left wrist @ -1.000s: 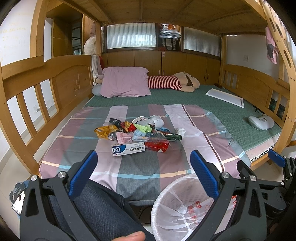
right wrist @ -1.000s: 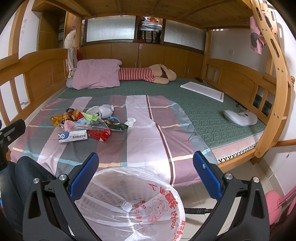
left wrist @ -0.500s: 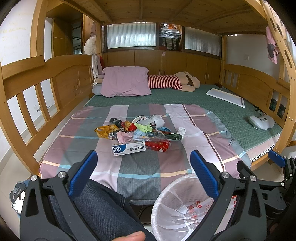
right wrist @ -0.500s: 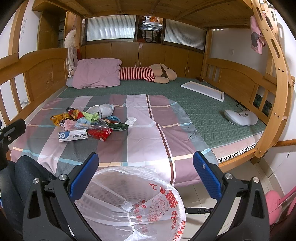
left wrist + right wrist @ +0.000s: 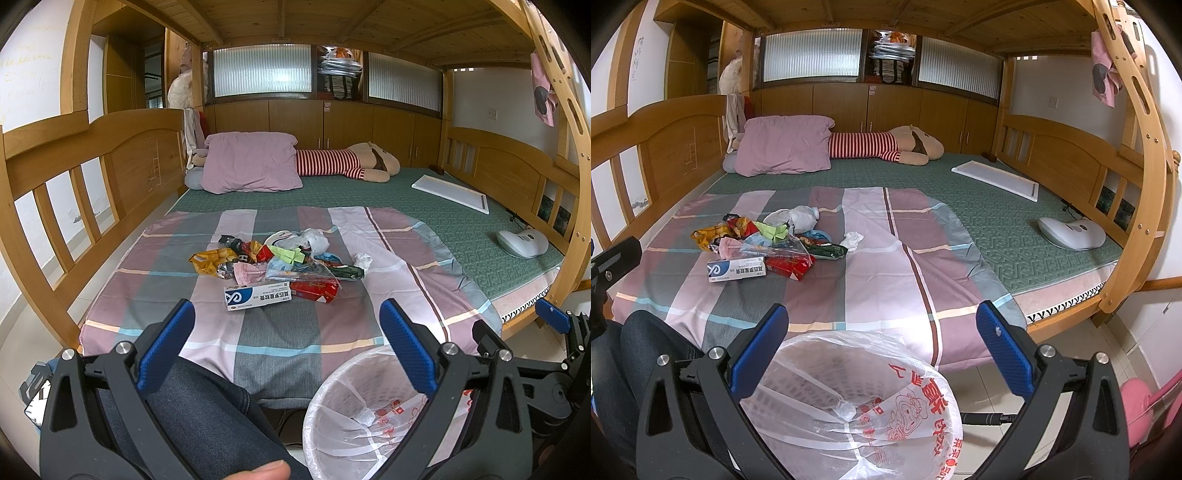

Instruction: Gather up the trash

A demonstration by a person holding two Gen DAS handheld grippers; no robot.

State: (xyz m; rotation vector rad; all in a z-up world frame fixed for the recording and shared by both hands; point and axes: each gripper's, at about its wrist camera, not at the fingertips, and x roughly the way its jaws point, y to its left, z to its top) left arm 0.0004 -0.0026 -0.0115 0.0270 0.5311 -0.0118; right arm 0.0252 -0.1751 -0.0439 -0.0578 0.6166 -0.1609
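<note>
A heap of trash lies on the striped sheet: a white-blue toothpaste box [image 5: 258, 296] [image 5: 736, 270], a red packet [image 5: 314, 290] [image 5: 789, 266], a yellow wrapper [image 5: 212, 259] [image 5: 708, 235], a green wrapper [image 5: 286, 254], a clear bag [image 5: 774, 246] and a crumpled tissue [image 5: 363, 260] [image 5: 852, 240]. A white bin with a plastic liner [image 5: 364, 413] [image 5: 849, 402] stands on the floor before the bed. My left gripper [image 5: 286, 341] is open and empty, short of the heap. My right gripper [image 5: 881, 343] is open and empty above the bin.
The person's knee in dark jeans [image 5: 199, 410] is at lower left. A pink pillow [image 5: 251, 162] and striped plush toy [image 5: 343, 166] lie at the bed's head. A white board [image 5: 450, 192] and a white device [image 5: 521, 242] lie on the green mat. Wooden rails [image 5: 74, 177] flank the bed.
</note>
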